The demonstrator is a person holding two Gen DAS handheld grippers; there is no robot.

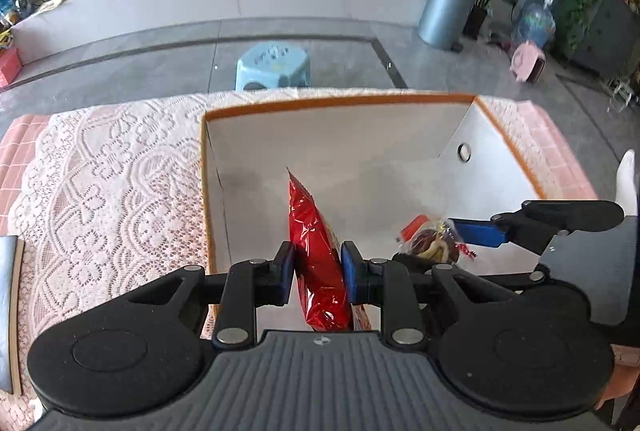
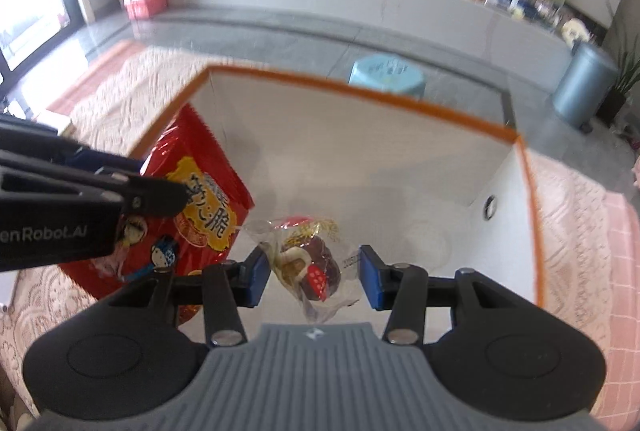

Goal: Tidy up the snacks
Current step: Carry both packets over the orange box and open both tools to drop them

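Snacks over box: left gripper [image 1: 318, 273] jaws clamped on red foil bag [image 1: 318, 251], held edge-on at centre frame above the white box [image 1: 340, 135] with orange rim. Right gripper [image 2: 312, 277] jaws pinch a clear-wrapped treat [image 2: 308, 263] by its wrapper, lower centre of right view. Both likely light; the foil looks slick and crushable, so mid-body grip suits. Wrapper is soft, best held at the film. Yellow Chinese characters on the bag; "Robot.AI" partly legible on the gripper housing.
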